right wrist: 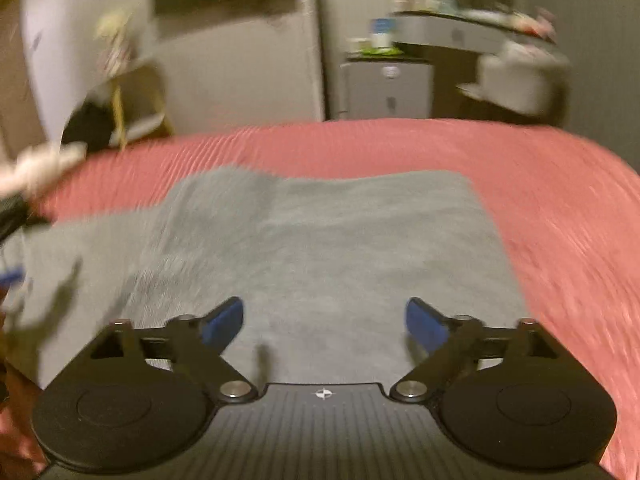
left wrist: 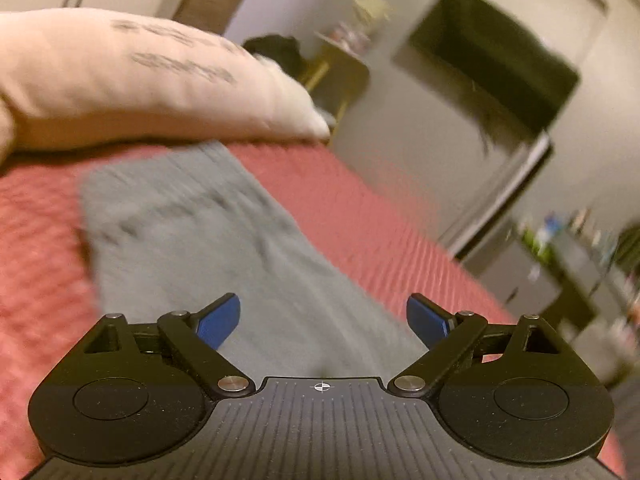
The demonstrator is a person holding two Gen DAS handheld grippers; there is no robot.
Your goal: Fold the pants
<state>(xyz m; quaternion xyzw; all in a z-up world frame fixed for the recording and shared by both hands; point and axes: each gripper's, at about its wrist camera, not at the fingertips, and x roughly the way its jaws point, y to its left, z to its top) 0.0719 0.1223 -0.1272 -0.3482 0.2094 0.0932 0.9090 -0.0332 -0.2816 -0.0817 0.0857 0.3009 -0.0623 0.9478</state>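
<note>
**Grey pants flat on the red bed, both grippers released**

No bins or baskets can be made out; the only storage in sight is a small white cabinet [right wrist: 387, 90] against the far wall, with blurred bottles on top whose labels cannot be read, and a long shelf [right wrist: 460, 34] beside it, crowded with small items too smeared to name.

The pants [right wrist: 320, 248] lie spread on the bed [right wrist: 560, 200], which is covered by a ribbed red spread. In the right wrist view they form a broad grey patch running from the gripper toward the far edge of the bed, with a fold or ridge along their left side. In the left wrist view the pants [left wrist: 192, 232] run as a long strip away from the gripper toward a white pillow [left wrist: 140, 76] with dark lettering (unreadable in the blur).

The left gripper [left wrist: 323, 318] has its blue fingers [left wrist: 220, 320] spread wide, nothing between them, and hangs just over the cloth. The right gripper [right wrist: 324, 322] is likewise released, its fingers [right wrist: 426, 324] wide apart above the pants and gripping nothing.

Beyond the bed stand pale walls, a dark screen [left wrist: 492, 60] mounted on one of them, and a wooden stand [left wrist: 340, 72] near the pillow. Both views are blurred.
</note>
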